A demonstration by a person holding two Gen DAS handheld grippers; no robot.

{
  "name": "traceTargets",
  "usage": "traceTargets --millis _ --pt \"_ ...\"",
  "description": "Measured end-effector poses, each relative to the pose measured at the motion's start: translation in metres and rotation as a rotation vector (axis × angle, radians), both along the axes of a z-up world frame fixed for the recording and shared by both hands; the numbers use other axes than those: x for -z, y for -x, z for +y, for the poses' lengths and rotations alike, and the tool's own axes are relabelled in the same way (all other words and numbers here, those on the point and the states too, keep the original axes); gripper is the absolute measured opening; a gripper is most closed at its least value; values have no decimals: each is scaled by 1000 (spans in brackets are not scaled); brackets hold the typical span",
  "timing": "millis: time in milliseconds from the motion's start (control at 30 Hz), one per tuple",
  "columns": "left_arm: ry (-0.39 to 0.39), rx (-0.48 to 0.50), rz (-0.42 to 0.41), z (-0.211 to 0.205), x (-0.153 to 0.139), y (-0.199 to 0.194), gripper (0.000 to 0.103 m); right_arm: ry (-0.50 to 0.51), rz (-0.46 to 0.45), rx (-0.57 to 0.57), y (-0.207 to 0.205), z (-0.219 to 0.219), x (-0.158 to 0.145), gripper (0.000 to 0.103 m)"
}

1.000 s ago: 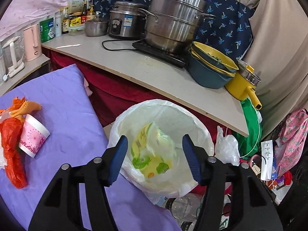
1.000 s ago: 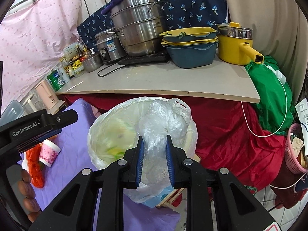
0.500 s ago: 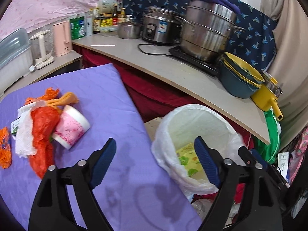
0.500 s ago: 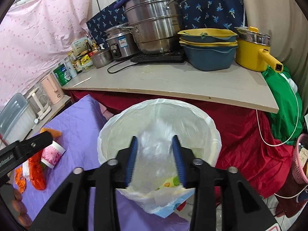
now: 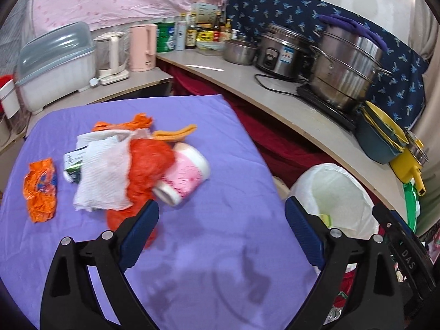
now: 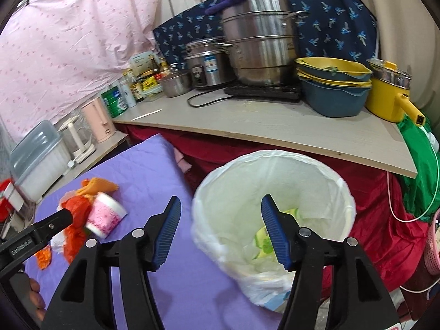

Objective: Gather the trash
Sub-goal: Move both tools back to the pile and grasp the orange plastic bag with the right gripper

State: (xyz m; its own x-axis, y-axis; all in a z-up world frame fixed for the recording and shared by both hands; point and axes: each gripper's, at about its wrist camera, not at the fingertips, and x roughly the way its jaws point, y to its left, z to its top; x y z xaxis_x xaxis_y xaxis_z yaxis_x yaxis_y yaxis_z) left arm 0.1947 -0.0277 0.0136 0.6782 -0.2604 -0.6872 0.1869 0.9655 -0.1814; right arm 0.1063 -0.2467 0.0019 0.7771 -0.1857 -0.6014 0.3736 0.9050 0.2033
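Crinkled orange plastic bag [image 5: 150, 165], perhaps netting

Steel steamer pot [image 6: 258, 41], rice cooker [image 6: 209, 63], pink kettle [image 5: 143, 46], yellow saucepan [image 6: 387, 96]

My right gripper [image 6: 221, 229] hangs over the near rim of the white-lined trash bin [image 6: 341, 192]. My fingers [image 6: 275, 233] have just been opening, nothing between them. Left finger is over the purple bench [image 6: 143, 170], right finger over the bin mouth. Inside the bin: a yellow-green wrapper [image 6: 264, 240] and clear plastic, partly hidden by the finger. Left of frame, my left gripper [image 6: 41, 232] comes in from the edge, tip near the trash pile: pink paper cup [image 6: 106, 216] on its side, orange plastic bag [image 6: 75, 220] touching it, orange scraps behind. Jaw state of the left one can't be told from here. Back bench [image 6: 275, 126] carries pots and stacked bowls.
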Motion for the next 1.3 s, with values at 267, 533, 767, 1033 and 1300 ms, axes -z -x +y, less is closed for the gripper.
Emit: traceTargets --millis 267,533,767,1033,1300 --pt "21 -116 33 78 8 2 88 -4 18 -144 -16 76 -2 59" --pt "14 -232 71 153 23 1 88 -33 61 -293 -39 157 10 59" --pt "14 -266 95 188 32 -5 88 -10 80 -368 -61 207 19 59" --pt "28 -258 131 199 49 -32 88 -23 126 -389 -92 227 36 59" --pt "64 -201 181 182 68 -63 86 -43 168 -397 -111 230 54 44"
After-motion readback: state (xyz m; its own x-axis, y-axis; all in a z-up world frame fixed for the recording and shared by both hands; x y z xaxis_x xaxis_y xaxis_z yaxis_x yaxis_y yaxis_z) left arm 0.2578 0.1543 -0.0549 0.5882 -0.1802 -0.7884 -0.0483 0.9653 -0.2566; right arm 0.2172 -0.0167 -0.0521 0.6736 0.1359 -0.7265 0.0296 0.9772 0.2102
